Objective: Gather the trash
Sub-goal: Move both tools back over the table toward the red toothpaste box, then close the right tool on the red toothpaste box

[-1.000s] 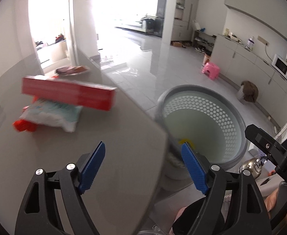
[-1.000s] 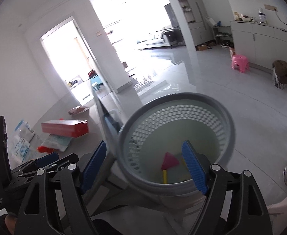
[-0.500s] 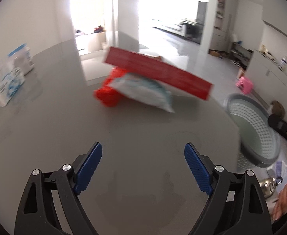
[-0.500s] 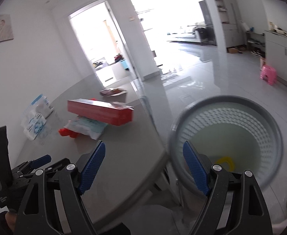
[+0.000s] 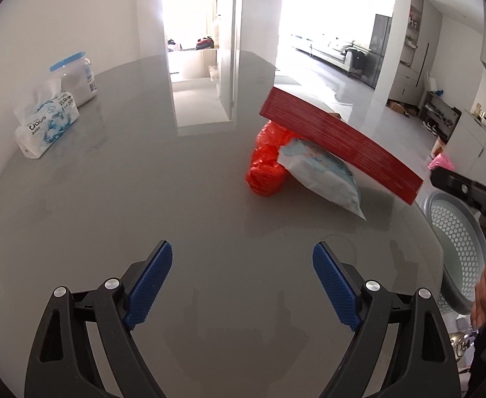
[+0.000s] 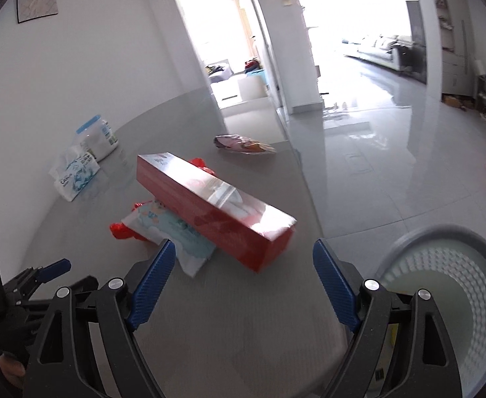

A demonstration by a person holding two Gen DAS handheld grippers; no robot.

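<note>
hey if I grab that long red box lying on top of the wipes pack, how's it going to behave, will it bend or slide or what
The red box has crisp straight edges, so it likely stays stiff. Its glossy wrap catches the light, so it may be slippery. It lies tilted across the wipes pack and red bag, overhanging on one side, so a push near an end would probably pivot or tip it.

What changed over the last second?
Both grippers swung away from the perforated bin toward the trash pile on the grey table. The left gripper and right gripper jaws have just been opening; nothing is between either pair. The right now faces the red box. The box, wipes pack and red bag stayed stacked, untouched.
</note>
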